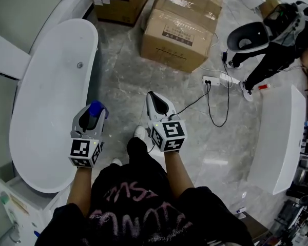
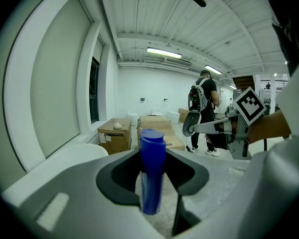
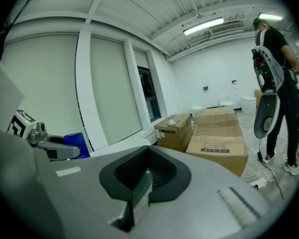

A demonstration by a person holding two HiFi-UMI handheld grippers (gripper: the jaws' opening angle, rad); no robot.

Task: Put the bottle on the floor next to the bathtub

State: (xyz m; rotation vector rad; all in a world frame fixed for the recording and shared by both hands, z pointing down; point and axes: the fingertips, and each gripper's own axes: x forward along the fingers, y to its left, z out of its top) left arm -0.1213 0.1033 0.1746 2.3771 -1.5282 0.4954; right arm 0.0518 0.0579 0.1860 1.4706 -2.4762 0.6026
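The grey marble floor [image 1: 124,88] spread out under everything, and the white bathtub [image 1: 49,101] ran along it from about seven to eleven o'clock of the person holding the grippers. Two cardboard boxes [image 1: 184,27] stood at twelve o'clock, and a second person [image 1: 280,37] bent over at two o'clock, well apart.

The left gripper [image 1: 94,110] hung above the strip of floor just beside the tub's rim. Its jaws were clenched on the blue bottle [image 2: 152,176], which stood upright between them, cap up, held off the floor. The right gripper [image 1: 155,100] sat at the person's one o'clock with its jaws pressed together on nothing.

The bottle was held low on its body, so it looked liable to tip if it was released before its base met the floor. The tub wall curves outward close by, and a hurried descent could knock the bottle against it. The smooth marble would probably let it slide or roll once down.

Only the head view showed how near the bottle was to the tub and that bare floor lay beneath it. The left gripper view alone showed the grip on the bottle. The right gripper view caught the bottle [image 3: 75,144] from the side, at nine o'clock.
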